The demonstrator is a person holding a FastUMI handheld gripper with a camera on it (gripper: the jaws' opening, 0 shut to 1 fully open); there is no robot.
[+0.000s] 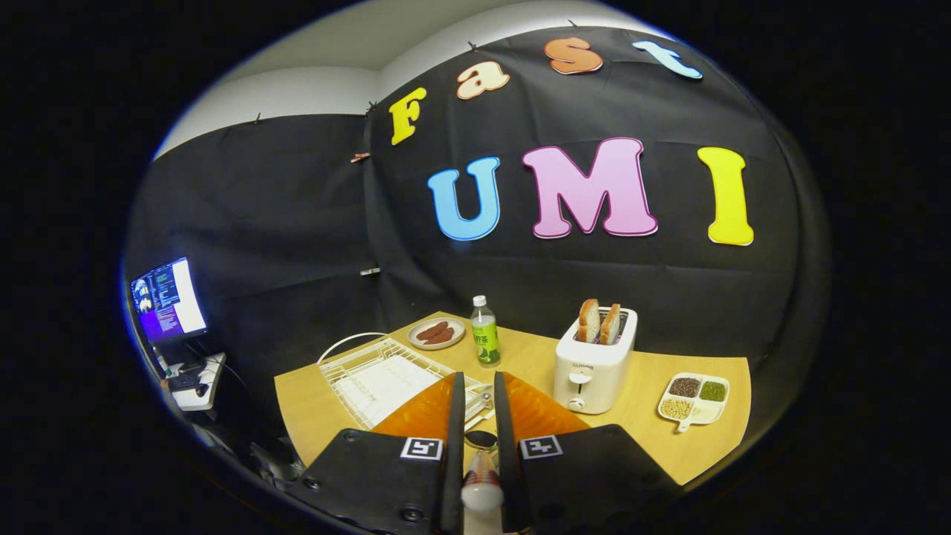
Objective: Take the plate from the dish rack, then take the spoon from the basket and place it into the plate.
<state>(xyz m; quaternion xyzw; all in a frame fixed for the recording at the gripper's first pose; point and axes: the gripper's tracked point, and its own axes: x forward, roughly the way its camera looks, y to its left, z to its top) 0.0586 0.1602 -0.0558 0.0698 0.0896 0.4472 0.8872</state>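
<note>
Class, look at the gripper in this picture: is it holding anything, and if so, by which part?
It cannot be told for certain. The gripper has its fingers close together with a slim object, perhaps the spoon's handle, between them; whether both fingers press on it is unclear.

The counter (535, 357) looks like smooth matt wood. On it, the dish rack (379, 375) is thin coated wire, left of the glossy plastic toaster (593, 364); the bottle (485, 332) behind is clear plastic.

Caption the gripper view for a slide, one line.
Claw nearly closed above the table, white dish rack just ahead, toaster with bread and green bottle beyond.
</note>
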